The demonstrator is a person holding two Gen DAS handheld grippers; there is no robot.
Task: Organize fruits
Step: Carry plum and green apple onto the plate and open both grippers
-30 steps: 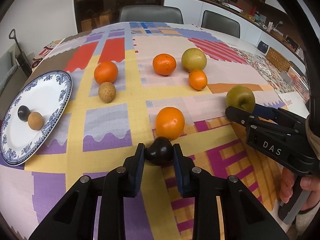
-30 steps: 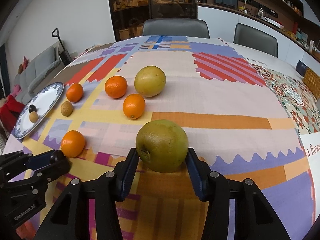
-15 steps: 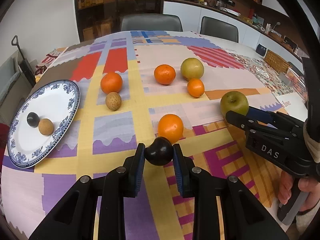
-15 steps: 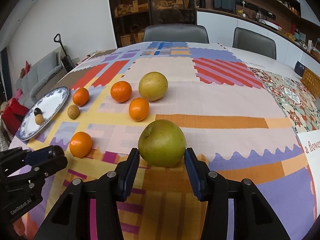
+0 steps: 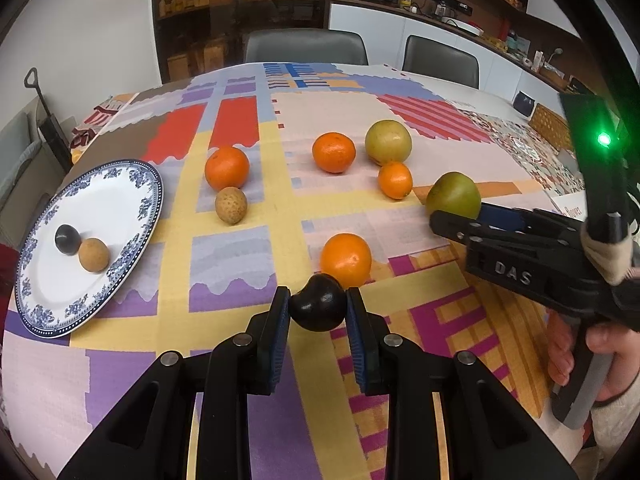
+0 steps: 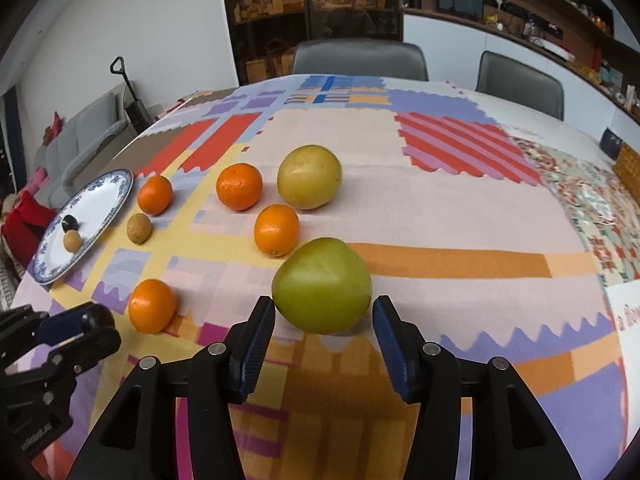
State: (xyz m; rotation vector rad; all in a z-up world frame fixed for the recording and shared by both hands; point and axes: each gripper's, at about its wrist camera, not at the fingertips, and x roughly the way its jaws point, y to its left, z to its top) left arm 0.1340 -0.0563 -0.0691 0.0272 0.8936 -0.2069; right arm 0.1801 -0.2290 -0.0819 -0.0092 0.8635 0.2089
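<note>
left gripper | lifted dark plum higher || right gripper | loosened off green apple

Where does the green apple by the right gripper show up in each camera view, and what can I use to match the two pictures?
Left wrist view: the green apple sits right of centre, behind the right gripper's tips.
Right wrist view: the same apple is at lower centre, between the open blue pads.
Shared landmark: the blue-rimmed plate at far left in both, holding two small fruits.
</note>
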